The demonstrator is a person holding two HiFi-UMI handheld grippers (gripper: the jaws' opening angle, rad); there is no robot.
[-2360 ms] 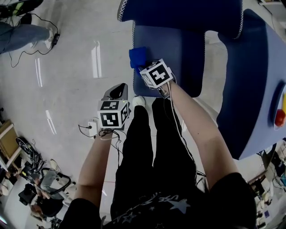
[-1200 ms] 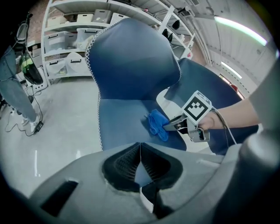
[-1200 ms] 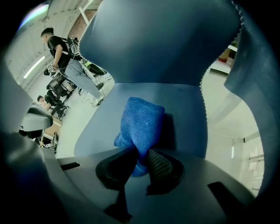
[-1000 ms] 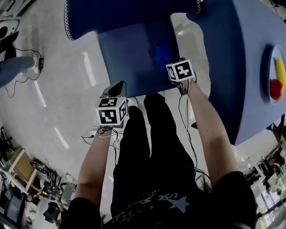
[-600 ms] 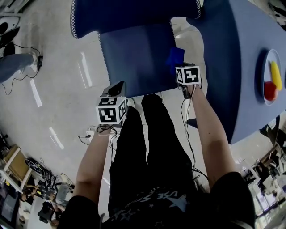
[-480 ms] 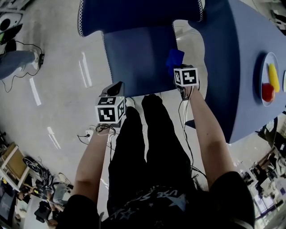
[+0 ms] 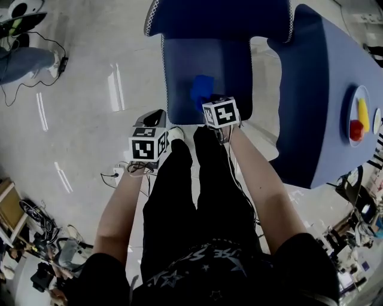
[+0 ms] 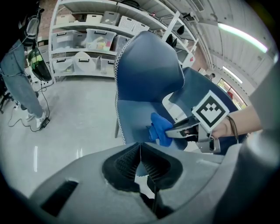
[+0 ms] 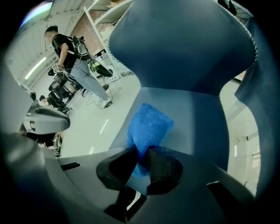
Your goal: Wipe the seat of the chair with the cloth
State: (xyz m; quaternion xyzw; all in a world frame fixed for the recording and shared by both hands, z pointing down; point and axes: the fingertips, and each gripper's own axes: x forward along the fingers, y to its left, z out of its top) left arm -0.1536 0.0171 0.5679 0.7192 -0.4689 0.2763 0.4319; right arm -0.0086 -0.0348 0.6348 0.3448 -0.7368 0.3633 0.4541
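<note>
Head view puts the right gripper (image 7: 207, 105), clamped on the blue cloth (image 7: 201, 91), over the front of the chair's seat (image 7: 179, 66) at upper centre; whether the cloth touches the seat cannot be told. The left gripper (image 7: 155, 119), jaws pressed together and empty, hangs over the floor (image 7: 90, 89) just left of the seat's front corner.

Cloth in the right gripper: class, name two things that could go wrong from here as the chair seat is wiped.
1. The right gripper grips the cloth by one bunched end only, so drag on the seat may pull it free.
2. The left gripper is shut, empty and off the chair, so nothing steadies it. It might slide on the glossy floor.
</note>
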